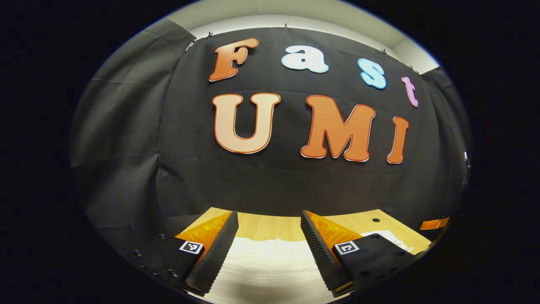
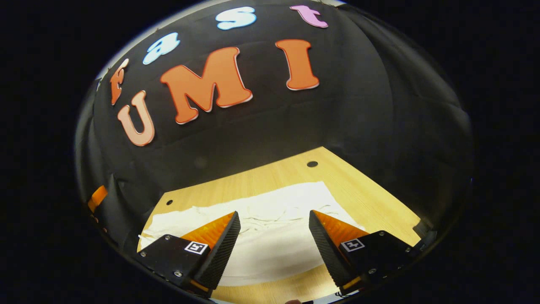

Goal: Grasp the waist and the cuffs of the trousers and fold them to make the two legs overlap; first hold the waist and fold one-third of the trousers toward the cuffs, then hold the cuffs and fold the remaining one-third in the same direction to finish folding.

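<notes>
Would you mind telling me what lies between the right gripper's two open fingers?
In the right gripper view, the white trousers lie spread on the wooden table between the right gripper fingers, which grip nothing.

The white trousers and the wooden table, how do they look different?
The trousers are white, soft and wrinkled; the table is tan, flat and hard with wood grain. The trousers show loose folds and a drawstring; the table has small round holes. The trousers lie spread on the table.

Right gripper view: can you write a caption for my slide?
Open right gripper poised above white trousers spread on a wooden table.
</notes>
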Motion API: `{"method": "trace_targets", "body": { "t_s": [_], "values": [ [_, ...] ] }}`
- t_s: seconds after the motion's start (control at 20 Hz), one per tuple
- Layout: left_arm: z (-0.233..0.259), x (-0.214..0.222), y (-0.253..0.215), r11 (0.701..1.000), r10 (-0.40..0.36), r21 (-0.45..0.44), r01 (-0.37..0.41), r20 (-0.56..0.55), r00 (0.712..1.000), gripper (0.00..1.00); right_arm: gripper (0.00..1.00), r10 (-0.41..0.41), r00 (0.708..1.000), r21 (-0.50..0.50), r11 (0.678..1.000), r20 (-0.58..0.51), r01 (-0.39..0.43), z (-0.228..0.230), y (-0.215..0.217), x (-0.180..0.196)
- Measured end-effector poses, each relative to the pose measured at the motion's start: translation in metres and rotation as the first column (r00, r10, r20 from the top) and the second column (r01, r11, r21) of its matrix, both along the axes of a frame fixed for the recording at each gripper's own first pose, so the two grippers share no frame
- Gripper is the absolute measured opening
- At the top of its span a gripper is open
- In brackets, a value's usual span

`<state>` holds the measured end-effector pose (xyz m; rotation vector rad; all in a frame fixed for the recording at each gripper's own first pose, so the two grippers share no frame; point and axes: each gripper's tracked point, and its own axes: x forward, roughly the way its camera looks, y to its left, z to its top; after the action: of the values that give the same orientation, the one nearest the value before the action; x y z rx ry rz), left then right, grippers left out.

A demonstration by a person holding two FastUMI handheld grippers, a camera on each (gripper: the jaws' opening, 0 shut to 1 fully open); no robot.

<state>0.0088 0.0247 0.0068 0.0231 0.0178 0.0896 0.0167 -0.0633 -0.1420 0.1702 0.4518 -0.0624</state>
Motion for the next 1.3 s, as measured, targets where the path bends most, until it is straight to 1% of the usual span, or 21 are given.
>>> {"method": "trace_targets", "body": {
  "t_s": [0.15,0.25,0.45,0.55,0.6,0.7,0.75,0.9,1.0,1.05,1.15,1.25,1.3],
  "values": [
    [-0.002,0.002,0.001,1.0,0.007,-0.001,-0.007,-0.009,1.0,0.97,0.98,-0.042,0.991,0.108,0.993,-0.125,0.056,-0.041,-0.015,-0.008],
    [-0.003,0.004,0.004,1.0,0.022,0.012,-0.021,-0.017,1.0,0.97,0.99,-0.069,0.981,0.168,0.981,-0.182,0.1,-0.064,-0.026,-0.012],
    [-0.005,0.007,0.007,0.999,0.036,0.013,-0.036,-0.025,0.999,0.96,0.98,-0.134,0.948,0.272,0.938,-0.29,0.216,-0.103,-0.052,-0.023],
    [-0.007,0.009,0.008,0.999,0.043,0.011,-0.043,-0.033,0.999,0.97,0.99,-0.161,0.925,0.321,0.906,-0.344,0.277,-0.118,-0.063,-0.029],
    [-0.009,0.009,0.01,0.999,0.048,0.009,-0.048,-0.034,0.998,0.97,0.99,-0.169,0.912,0.357,0.882,-0.373,0.309,-0.124,-0.065,-0.029],
    [-0.01,0.01,0.013,0.998,0.059,0.007,-0.059,-0.039,0.997,0.97,0.99,-0.194,0.886,0.426,0.821,-0.421,0.382,-0.135,-0.071,-0.03],
    [-0.01,0.01,0.014,0.998,0.065,0.007,-0.065,-0.04,0.997,0.97,0.99,-0.205,0.875,0.44,0.8,-0.438,0.408,-0.141,-0.077,-0.029],
    [-0.011,0.008,0.023,0.996,0.092,0.012,-0.091,-0.046,0.995,0.97,0.98,-0.231,0.843,0.414,0.788,-0.486,0.455,-0.162,-0.093,-0.029],
    [-0.011,0.007,0.03,0.993,0.116,0.011,-0.115,-0.05,0.992,0.97,0.99,-0.236,0.825,0.421,0.768,-0.514,0.482,-0.17,-0.097,-0.025],
    [-0.012,0.006,0.033,0.992,0.126,0.009,-0.126,-0.051,0.991,0.97,0.99,-0.24,0.817,0.418,0.763,-0.524,0.493,-0.174,-0.101,-0.023],
    [-0.014,0.004,0.039,0.989,0.147,0.011,-0.147,-0.055,0.988,0.97,0.98,-0.243,0.802,0.402,0.763,-0.546,0.505,-0.184,-0.106,-0.02],
    [-0.014,0.003,0.046,0.986,0.167,0.012,-0.166,-0.056,0.984,0.97,0.99,-0.236,0.786,0.4,0.756,-0.572,0.519,-0.19,-0.102,-0.017],
    [-0.015,0.002,0.049,0.984,0.177,0.012,-0.177,-0.056,0.983,0.96,0.99,-0.234,0.786,0.408,0.75,-0.573,0.521,-0.189,-0.101,-0.012]
  ]
}}
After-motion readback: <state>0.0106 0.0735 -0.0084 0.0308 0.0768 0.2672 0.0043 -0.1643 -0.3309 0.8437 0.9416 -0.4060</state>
